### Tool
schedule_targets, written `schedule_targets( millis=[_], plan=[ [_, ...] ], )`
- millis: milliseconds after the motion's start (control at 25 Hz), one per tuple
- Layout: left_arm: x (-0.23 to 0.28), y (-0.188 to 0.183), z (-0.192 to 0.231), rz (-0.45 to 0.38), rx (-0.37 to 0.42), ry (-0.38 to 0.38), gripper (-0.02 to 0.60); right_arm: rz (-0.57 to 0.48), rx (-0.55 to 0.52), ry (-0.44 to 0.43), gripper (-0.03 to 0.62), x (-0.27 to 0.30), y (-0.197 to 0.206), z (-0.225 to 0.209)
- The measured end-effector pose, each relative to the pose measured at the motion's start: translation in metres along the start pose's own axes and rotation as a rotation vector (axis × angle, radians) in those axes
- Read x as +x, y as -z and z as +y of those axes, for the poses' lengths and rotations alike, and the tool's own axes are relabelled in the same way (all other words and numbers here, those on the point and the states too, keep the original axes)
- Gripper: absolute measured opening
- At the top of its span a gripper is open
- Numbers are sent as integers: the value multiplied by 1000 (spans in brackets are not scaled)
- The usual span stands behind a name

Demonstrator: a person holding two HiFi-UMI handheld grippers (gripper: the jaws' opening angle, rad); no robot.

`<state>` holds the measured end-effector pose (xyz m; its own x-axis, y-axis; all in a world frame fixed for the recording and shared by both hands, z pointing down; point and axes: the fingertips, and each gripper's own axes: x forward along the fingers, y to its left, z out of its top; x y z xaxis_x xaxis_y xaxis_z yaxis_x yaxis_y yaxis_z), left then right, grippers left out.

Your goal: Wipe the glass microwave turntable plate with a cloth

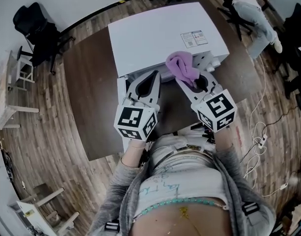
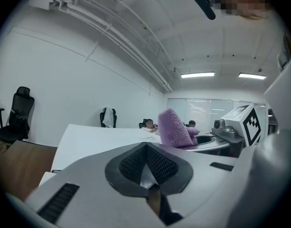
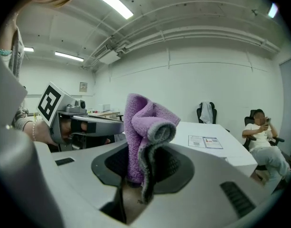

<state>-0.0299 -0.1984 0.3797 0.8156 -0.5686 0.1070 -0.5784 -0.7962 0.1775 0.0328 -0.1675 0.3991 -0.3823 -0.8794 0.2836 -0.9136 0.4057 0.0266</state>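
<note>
A white microwave point(image 1: 155, 38) stands on a dark brown table point(image 1: 89, 82), and I look down on its top. No glass turntable plate shows in any view. My right gripper point(image 1: 192, 80) is shut on a purple cloth point(image 1: 180, 67), which stands up in a bunch above the jaws point(image 3: 145, 132) and hangs over the microwave's front edge. My left gripper point(image 1: 151, 77) is beside it on the left, shut with nothing between its fingers point(image 2: 147, 167). In the left gripper view the cloth point(image 2: 173, 129) rises just to the right. The microwave's front is hidden under both grippers.
A label point(image 1: 193, 38) lies on the microwave's top at the right. A black office chair point(image 1: 35, 31) stands at the far left, a seated person point(image 1: 253, 14) at the far right. Cables point(image 1: 260, 132) trail on the wooden floor to the right, and a white table point(image 1: 8, 97) stands at the left.
</note>
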Motion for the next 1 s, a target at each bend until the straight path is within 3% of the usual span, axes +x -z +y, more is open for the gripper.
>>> schedule_targets(
  millis=[280,560,760,1000],
  plan=[
    [2,5,-2,23,14,11,11,21,26,48,123,-11,15,-4],
    [10,14,3,48,41,-30,11,-5,49,3,123,-1,12,-10],
    [17,24,4,79,80,-53,11,31,16,-40,123,10,18,-12],
    [19,28,6,81,60,-58,11,51,5,-68,123,17,24,-13]
  ],
)
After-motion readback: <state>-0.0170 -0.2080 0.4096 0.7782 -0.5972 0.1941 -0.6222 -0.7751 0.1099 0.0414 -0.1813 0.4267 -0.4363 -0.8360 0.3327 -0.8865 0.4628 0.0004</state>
